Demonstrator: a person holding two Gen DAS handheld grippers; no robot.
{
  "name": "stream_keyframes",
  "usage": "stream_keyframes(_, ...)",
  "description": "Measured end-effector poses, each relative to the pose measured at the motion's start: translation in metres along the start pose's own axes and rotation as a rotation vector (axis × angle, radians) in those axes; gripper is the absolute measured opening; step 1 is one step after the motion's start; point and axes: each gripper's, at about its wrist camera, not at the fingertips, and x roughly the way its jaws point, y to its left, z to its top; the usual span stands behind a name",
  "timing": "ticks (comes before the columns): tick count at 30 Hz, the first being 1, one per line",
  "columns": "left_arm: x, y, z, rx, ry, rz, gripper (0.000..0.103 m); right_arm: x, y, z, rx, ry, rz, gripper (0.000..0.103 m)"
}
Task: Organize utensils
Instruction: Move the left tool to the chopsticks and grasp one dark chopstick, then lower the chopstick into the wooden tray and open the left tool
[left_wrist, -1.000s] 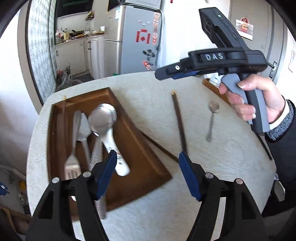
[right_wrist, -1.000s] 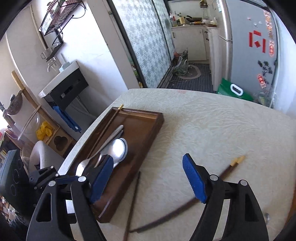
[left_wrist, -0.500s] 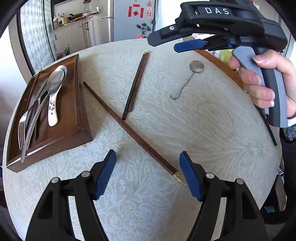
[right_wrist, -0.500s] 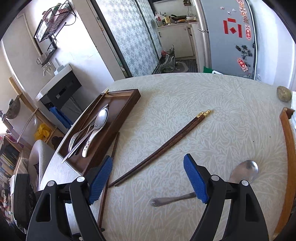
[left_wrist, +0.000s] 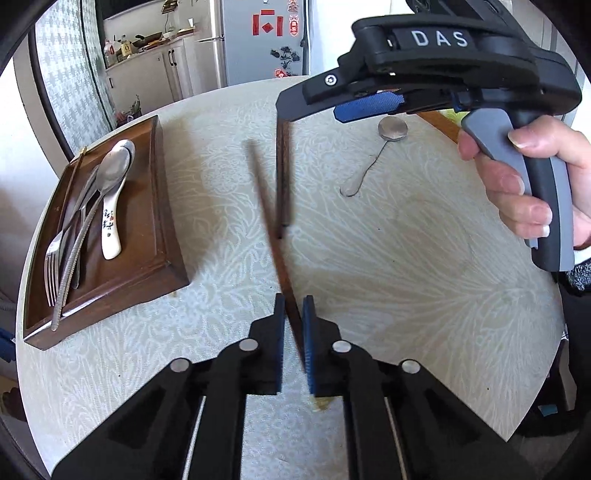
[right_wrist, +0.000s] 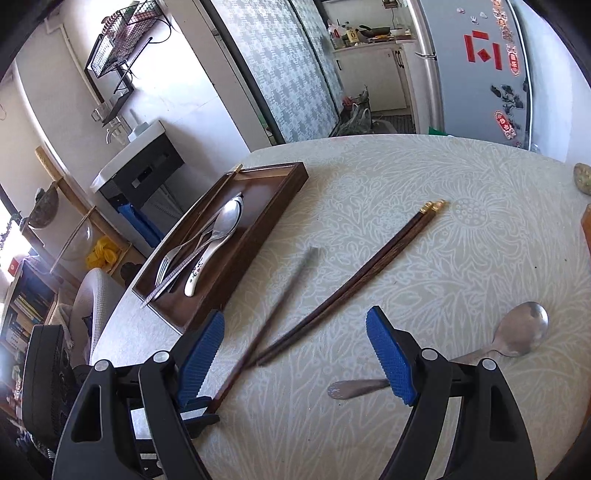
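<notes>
My left gripper (left_wrist: 292, 325) is shut on a dark wooden chopstick (left_wrist: 273, 221) and holds it tilted above the round table; it shows blurred in the right wrist view (right_wrist: 273, 317). A pair of chopsticks (right_wrist: 354, 284) lies on the table, also in the left wrist view (left_wrist: 283, 173). A metal spoon (right_wrist: 517, 332) lies at the right (left_wrist: 373, 158). My right gripper (right_wrist: 295, 350) is open and empty, hovering above the chopstick pair; it shows in the left wrist view (left_wrist: 369, 103). The brown wooden tray (left_wrist: 162, 236) at the left holds spoons, a fork and chopsticks.
The round table (left_wrist: 406, 277) has a pale patterned cloth. A wooden chair back (left_wrist: 439, 125) stands at the far right edge. A small stone-like object (right_wrist: 583, 179) lies near the far table edge. A fridge (left_wrist: 258, 40) stands behind the table.
My left gripper has closed on the single chopstick and lifted it off the table. My right gripper has come lower and closer over the chopstick pair, still open.
</notes>
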Motion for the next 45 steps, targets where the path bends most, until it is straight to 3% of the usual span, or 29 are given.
stream_keyframes(6,0.001,0.009,0.001,-0.024,-0.029,0.006,0.006,0.018,-0.010,0.009,0.093,0.027,0.036,0.080)
stream_keyframes(8,0.001,0.016,0.003,-0.052,-0.048,0.005,0.006,0.028,-0.016,0.009,0.143,0.053,0.018,0.072)
stream_keyframes(11,-0.002,0.025,0.005,-0.077,-0.078,0.002,0.006,0.037,-0.027,0.004,0.220,0.074,0.068,0.065)
stream_keyframes(16,-0.014,0.026,0.012,-0.073,-0.136,-0.015,0.006,0.039,-0.028,0.007,0.252,0.067,0.076,0.054)
stream_keyframes(21,-0.023,0.022,0.016,-0.055,-0.167,-0.038,0.006,0.046,-0.016,0.015,0.225,0.068,0.041,0.019)
stream_keyframes(34,-0.038,0.061,0.012,-0.092,-0.206,-0.057,0.006,0.054,0.028,0.054,0.102,0.057,-0.019,0.017)
stream_keyframes(45,-0.042,0.153,0.006,-0.200,-0.188,0.022,0.007,0.137,0.095,0.111,0.002,0.106,0.042,0.017)
